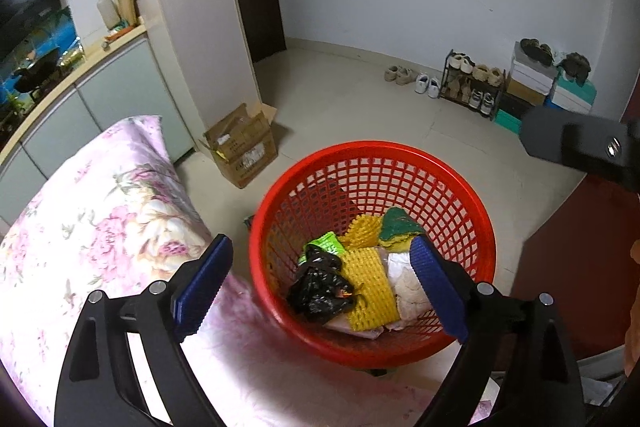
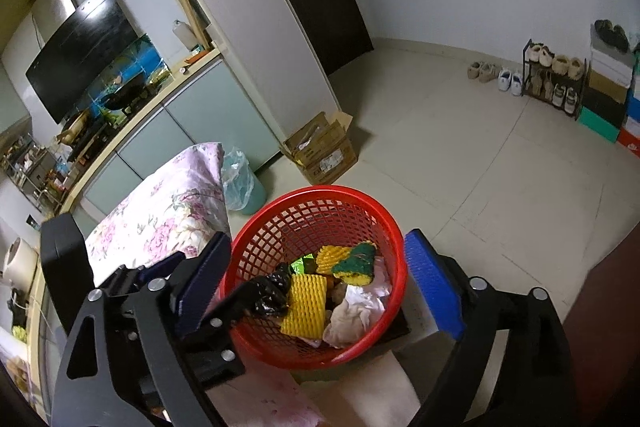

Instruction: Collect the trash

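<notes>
Both grippers [image 1: 320, 291] [image 2: 316, 291] gape, seemingly empty, above basket [image 1: 472, 195].

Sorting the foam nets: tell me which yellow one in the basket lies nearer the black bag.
The larger, flatter yellow foam net, touching the black bag; the smaller one sits farther back.

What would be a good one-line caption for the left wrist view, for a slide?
Open left tongs above a red basket holding yellow foam netting, a black bag and other trash.
</notes>
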`<move>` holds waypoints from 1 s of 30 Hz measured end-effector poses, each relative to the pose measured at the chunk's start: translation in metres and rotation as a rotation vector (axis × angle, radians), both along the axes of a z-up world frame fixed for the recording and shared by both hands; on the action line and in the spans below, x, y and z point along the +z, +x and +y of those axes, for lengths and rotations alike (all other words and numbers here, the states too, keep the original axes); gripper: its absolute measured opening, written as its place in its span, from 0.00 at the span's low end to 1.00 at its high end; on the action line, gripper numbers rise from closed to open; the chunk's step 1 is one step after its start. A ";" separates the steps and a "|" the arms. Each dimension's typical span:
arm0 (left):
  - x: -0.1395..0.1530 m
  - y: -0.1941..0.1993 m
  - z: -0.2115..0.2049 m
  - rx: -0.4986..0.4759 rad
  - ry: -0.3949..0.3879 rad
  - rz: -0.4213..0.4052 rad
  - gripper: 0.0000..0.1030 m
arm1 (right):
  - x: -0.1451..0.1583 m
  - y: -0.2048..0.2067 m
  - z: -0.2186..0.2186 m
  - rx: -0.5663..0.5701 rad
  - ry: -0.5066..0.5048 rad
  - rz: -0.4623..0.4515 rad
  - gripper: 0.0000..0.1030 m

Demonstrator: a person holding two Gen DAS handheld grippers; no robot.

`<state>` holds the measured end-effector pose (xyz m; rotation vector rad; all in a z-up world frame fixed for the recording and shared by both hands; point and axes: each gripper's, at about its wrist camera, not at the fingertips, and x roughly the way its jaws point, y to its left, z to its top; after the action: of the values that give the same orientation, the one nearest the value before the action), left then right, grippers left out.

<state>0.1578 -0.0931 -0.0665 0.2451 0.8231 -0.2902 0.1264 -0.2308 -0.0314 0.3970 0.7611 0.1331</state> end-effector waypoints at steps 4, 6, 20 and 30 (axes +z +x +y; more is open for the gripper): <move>0.006 -0.008 0.008 0.033 0.005 -0.018 0.85 | 0.003 -0.012 0.000 -0.009 -0.029 -0.020 0.85; 0.009 -0.012 0.014 0.050 0.000 -0.021 0.85 | 0.004 -0.017 0.001 -0.012 -0.045 -0.028 0.86; 0.036 -0.060 0.070 0.234 -0.007 -0.108 0.85 | 0.000 -0.064 0.031 0.064 -0.179 -0.089 0.87; 0.038 -0.106 0.091 0.326 -0.003 -0.147 0.85 | -0.005 -0.093 0.060 0.120 -0.197 -0.129 0.88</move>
<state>0.0515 -0.0018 -0.0289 0.1240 0.7040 0.0326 0.0329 -0.1711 -0.0368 0.1536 0.6637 0.1931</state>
